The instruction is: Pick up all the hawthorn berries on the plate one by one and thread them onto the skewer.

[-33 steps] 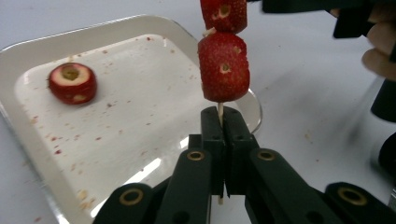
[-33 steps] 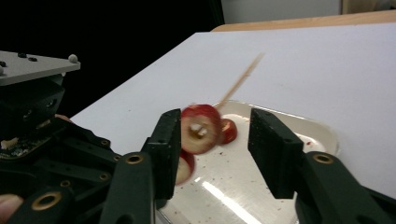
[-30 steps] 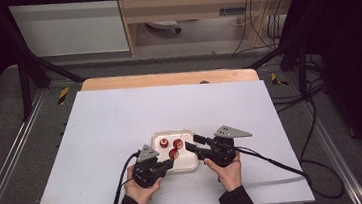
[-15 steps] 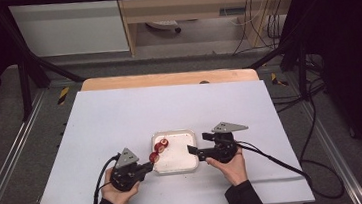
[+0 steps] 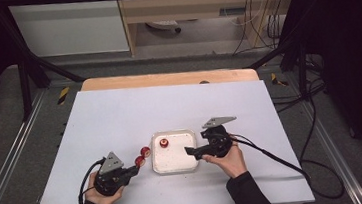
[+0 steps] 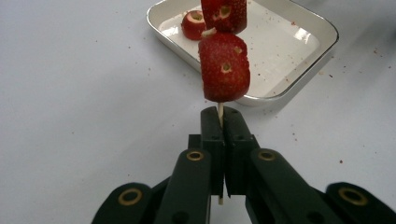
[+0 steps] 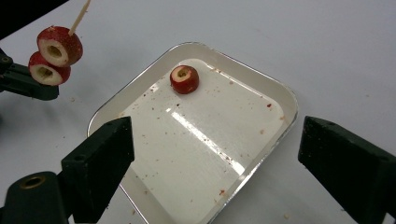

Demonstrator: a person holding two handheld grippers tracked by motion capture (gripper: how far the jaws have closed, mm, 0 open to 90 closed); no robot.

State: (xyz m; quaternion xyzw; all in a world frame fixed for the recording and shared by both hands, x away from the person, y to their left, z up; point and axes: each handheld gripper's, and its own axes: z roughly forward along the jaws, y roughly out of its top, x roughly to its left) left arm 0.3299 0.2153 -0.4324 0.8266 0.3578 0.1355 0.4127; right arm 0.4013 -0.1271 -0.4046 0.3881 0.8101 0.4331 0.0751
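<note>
Clamped shut on a thin wooden skewer (image 6: 220, 112), the left gripper (image 5: 130, 171) sits at about 8 o'clock from the white tray (image 5: 161, 165) on the pale table (image 5: 120, 113), holding two red strawberry pieces (image 5: 142, 156) threaded one behind the other just off the tray's left rim. From the left gripper view the nearer strawberry piece (image 6: 224, 66) shows a seeded, glossy skin and a small hole where the stick passes, the bare wood pinched between flat black jaw pads. A third cored strawberry (image 5: 163, 143), ring-shaped with a pale hollow centre, lies alone in the tray near its far left corner, at roughly 11 o'clock. Jaws spread wide and holding nothing, the right gripper (image 5: 192, 152) rests at the tray's 3 o'clock edge, the person's hand (image 5: 231, 160) behind it. The tray is shallow, rounded-cornered and shiny, speckled with red crumbs that the right gripper view makes plain and the high view does not. Half a second earlier the left gripper stood farther left with the skewered fruit at the tray's rim; it has since drawn nearer the person and the fruit has come a little away from the tray, while the right gripper has moved in closer to the tray
</note>
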